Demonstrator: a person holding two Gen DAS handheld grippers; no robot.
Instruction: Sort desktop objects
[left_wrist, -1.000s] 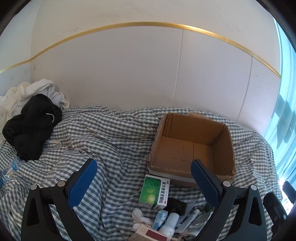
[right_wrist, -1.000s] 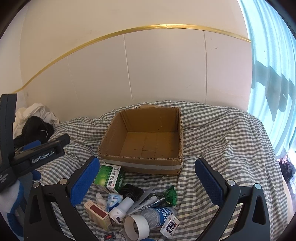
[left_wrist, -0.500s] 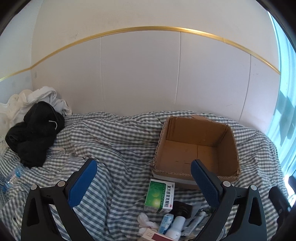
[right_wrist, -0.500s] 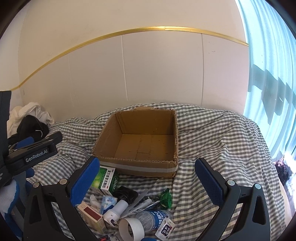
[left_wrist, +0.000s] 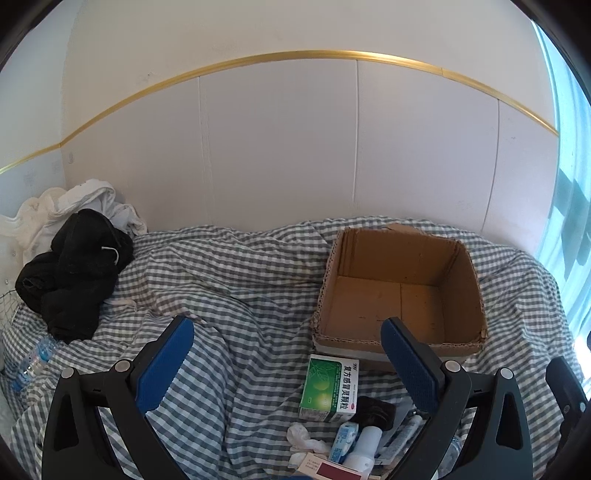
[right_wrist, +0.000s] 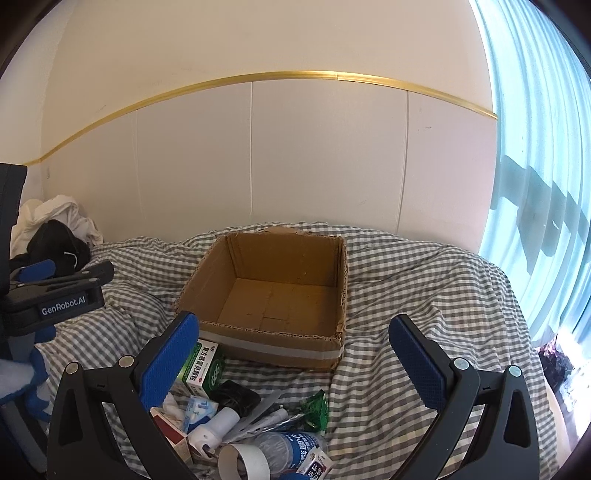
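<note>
An open, empty cardboard box (left_wrist: 400, 291) (right_wrist: 273, 295) sits on a grey checked cloth. In front of it lies a heap of small objects: a green medicine box (left_wrist: 330, 384) (right_wrist: 205, 365), a black item (left_wrist: 375, 410) (right_wrist: 238, 395), a white bottle (left_wrist: 364, 448) (right_wrist: 212, 430), a red and white carton (left_wrist: 327, 469), a tape roll (right_wrist: 243, 461), a plastic water bottle (right_wrist: 291, 448) and a green wrapper (right_wrist: 316, 404). My left gripper (left_wrist: 286, 347) is open and empty above the cloth, left of the heap. My right gripper (right_wrist: 295, 347) is open and empty above the heap.
A pile of black clothing (left_wrist: 72, 273) and white clothing (left_wrist: 74, 206) lies at the far left by the wall. A water bottle (left_wrist: 33, 362) lies at the left edge. A curtained window (right_wrist: 546, 184) is on the right. The left gripper's body (right_wrist: 55, 299) shows in the right view.
Both grippers have pulled back and tilted up, so the box and heap sit lower and smaller in view. Both stay open and empty.
</note>
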